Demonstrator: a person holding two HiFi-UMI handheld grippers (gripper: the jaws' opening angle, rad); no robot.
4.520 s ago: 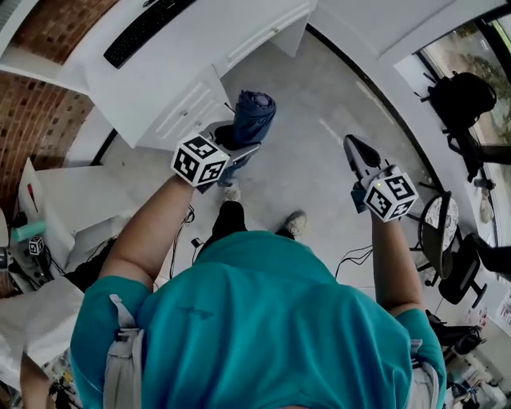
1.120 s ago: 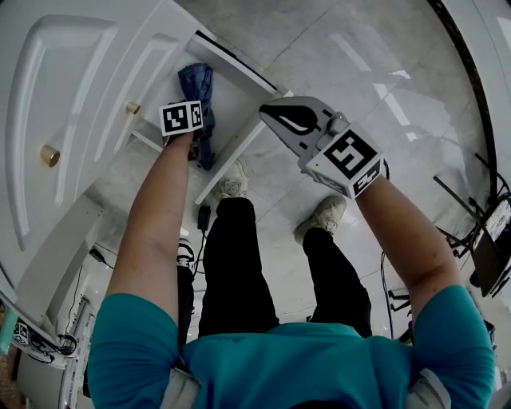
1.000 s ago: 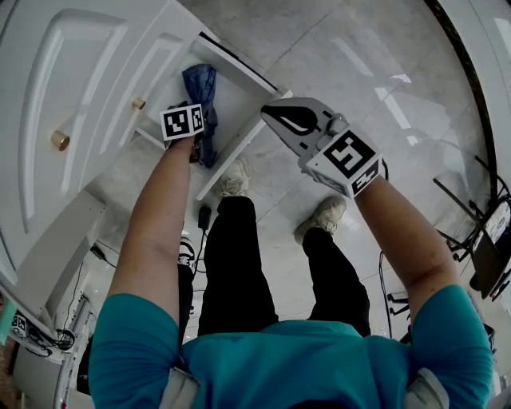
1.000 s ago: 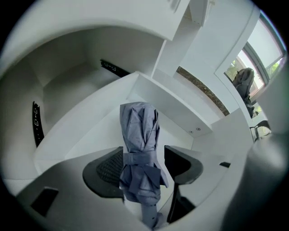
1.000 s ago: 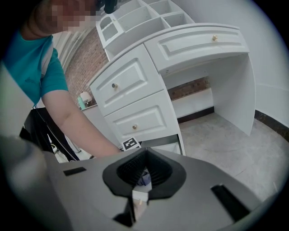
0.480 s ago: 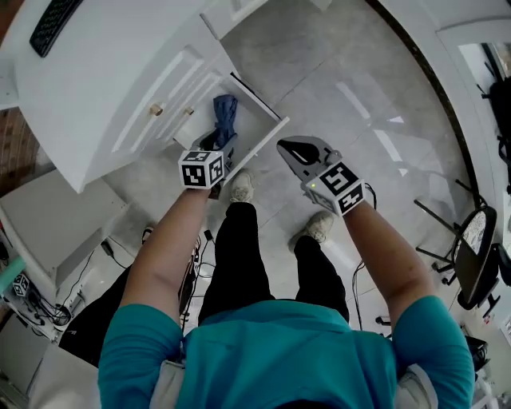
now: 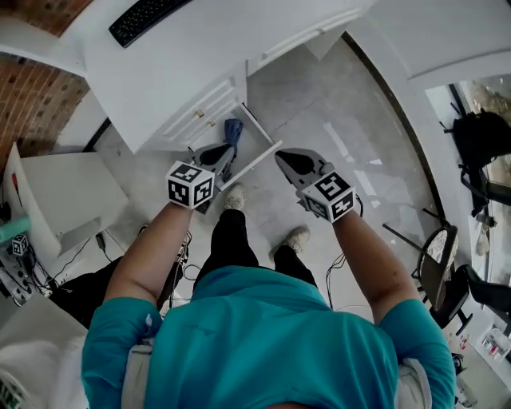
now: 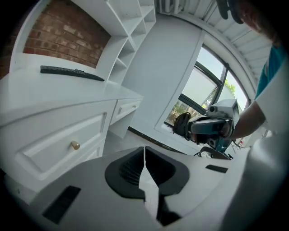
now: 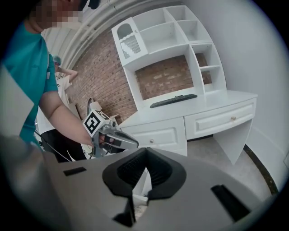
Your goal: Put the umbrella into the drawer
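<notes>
The blue umbrella [image 7: 232,130] lies folded inside the open bottom drawer [image 7: 259,156] of the white desk [image 7: 200,64]. My left gripper [image 7: 226,152] hangs above the drawer's front, clear of the umbrella, its jaws shut on nothing; in its own view the left gripper [image 8: 144,151] shows only floor and desk past the closed pads. My right gripper [image 7: 285,156] is level with it to the right, over the floor, also shut and empty. In the right gripper view the right gripper [image 9: 145,158] looks at the desk, with the left gripper [image 9: 110,137] beside it.
A black keyboard [image 7: 148,17] lies on the desk top. The person's shoes [image 7: 233,196] stand just before the drawer. Cables [image 7: 180,256] trail on the floor at left. A backpack [image 7: 479,136] and a chair [image 7: 435,272] are at the right, by the window.
Both grippers have risen well away from the drawer as the person stood up. The umbrella stays behind in the drawer, free of the left gripper.
</notes>
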